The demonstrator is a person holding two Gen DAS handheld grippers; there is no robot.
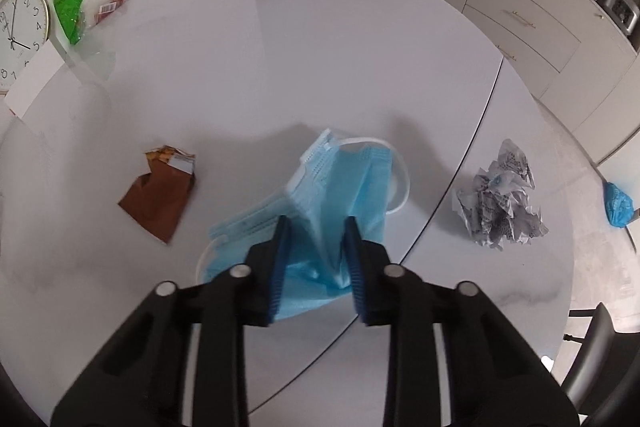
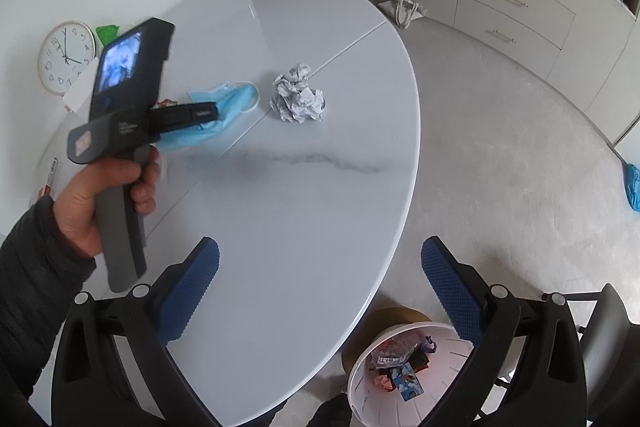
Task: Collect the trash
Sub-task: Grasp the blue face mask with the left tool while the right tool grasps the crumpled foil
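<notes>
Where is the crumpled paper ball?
On the white table, the crumpled paper ball lies right of the blue face mask, just past the table's seam.

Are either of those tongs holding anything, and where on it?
The left tongs pinch the blue face mask by a bunched fold of fabric near its middle. The right tongs stand wide open over the table, holding nothing.

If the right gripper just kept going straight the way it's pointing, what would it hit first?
Most likely the bare white table top. The right gripper is open, empty and angled down at the table's near part. The crumpled paper and the blue mask lie farther off, though depth is hard to judge here.
</notes>
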